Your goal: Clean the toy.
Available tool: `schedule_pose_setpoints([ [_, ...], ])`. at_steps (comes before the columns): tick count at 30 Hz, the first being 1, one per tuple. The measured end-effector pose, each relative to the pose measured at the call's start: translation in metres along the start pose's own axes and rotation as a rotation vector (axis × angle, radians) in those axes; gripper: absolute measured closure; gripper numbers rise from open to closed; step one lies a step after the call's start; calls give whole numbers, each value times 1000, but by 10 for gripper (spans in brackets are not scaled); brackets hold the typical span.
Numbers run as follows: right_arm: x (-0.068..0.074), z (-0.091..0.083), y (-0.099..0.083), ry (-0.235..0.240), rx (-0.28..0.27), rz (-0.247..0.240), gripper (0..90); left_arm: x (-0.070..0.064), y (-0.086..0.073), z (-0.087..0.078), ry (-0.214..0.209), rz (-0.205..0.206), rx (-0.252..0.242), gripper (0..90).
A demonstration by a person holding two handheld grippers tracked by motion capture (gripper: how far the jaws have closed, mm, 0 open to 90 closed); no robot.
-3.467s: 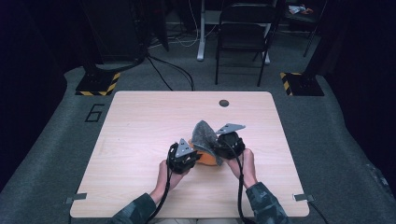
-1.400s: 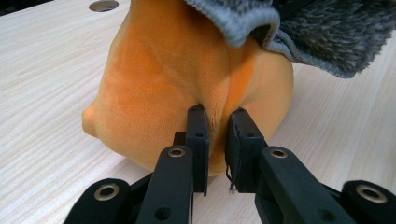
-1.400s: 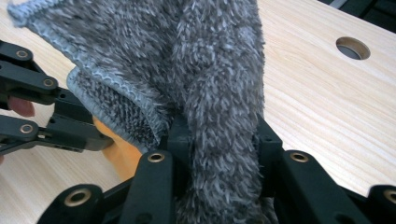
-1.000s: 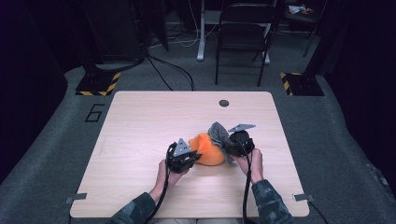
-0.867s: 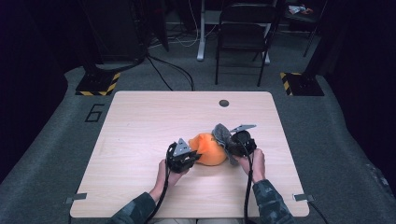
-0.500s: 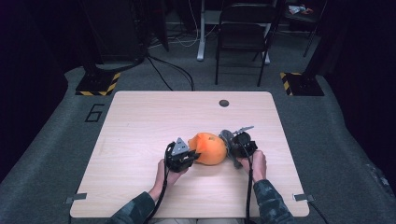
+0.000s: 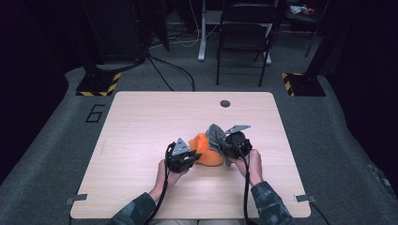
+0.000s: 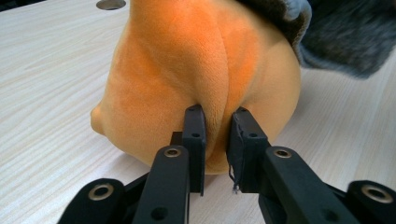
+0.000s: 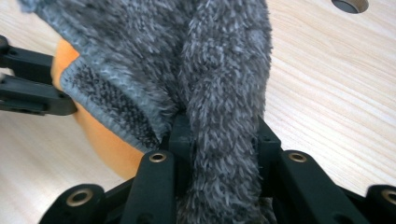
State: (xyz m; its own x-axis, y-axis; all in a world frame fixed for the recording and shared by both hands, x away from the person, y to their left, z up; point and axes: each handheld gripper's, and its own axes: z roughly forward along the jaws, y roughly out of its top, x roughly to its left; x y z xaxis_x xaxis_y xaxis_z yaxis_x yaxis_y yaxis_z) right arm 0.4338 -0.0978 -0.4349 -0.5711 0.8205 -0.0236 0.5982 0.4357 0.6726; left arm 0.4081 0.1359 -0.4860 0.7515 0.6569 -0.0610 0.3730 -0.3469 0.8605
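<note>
- Orange plush (image 7: 206, 151) sits on the wooden table (image 7: 141, 122), a little nearer your edge than the middle, directly between your two grippers.
- Left gripper (image 8: 216, 122): jaws closed down on a pinched fold of the orange plush; in the left gripper view a ridge of the orange fabric is squeezed between the two black jaws, low on the side facing you.
- Right gripper (image 9: 219, 128): jaws clamped on a bunched strip of the grey fuzzy cover (image 9: 177, 56); in the right gripper view the grey pile runs up between the jaws and spreads out over the top of the orange body.
- Key relation: the grey cover lies over the plush's right and far side, so it is on the right gripper's side and apart from the left gripper. In the high view the grey cover (image 7: 215, 134) caps the upper right of the plush, touching it, with the orange left flank bare.
- The two grips sit on opposite flanks, roughly along the table's left–right line. Judgement: any pull you make will act along that line.
- Judgement: if the work is drawing the grey cover over the plush, your right hand must travel leftward, toward the left gripper, while the left holds the body in place; if peeling it off, rightward and away.
- Risk, as judged: the left pinch is a shallow fold of fabric and could slip under a hard pull.
- Cable hole (image 7: 225, 103) is well clear, far side of the table.
</note>
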Motion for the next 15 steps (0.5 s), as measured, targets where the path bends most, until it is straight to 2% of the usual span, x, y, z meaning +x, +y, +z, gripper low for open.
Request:
schedule_pose_setpoints([
  [2, -2, 1, 0, 6, -8, 15, 685, 0, 0, 0, -1, 6, 0, 709],
  [4, -3, 2, -1, 1, -15, 2, 685, -3, 1, -1, 17, 38, 12, 620],
  [5, -4, 3, -2, -3, -22, 6, 685, -5, 1, -1, 30, 64, 19, 581],
  [7, -3, 4, -2, -18, -30, 8, 685, -7, 0, 0, 49, 91, 36, 507],
  [9, -2, 4, -2, -24, -32, 14, 685, -7, -2, 2, 58, 84, 45, 472],
  [11, -2, 5, -3, -24, -42, 12, 685, -7, -4, 5, 74, 78, 40, 477],
  [15, -4, 5, -3, -17, -46, 3, 685, -10, -6, 7, 94, 87, 20, 660],
])
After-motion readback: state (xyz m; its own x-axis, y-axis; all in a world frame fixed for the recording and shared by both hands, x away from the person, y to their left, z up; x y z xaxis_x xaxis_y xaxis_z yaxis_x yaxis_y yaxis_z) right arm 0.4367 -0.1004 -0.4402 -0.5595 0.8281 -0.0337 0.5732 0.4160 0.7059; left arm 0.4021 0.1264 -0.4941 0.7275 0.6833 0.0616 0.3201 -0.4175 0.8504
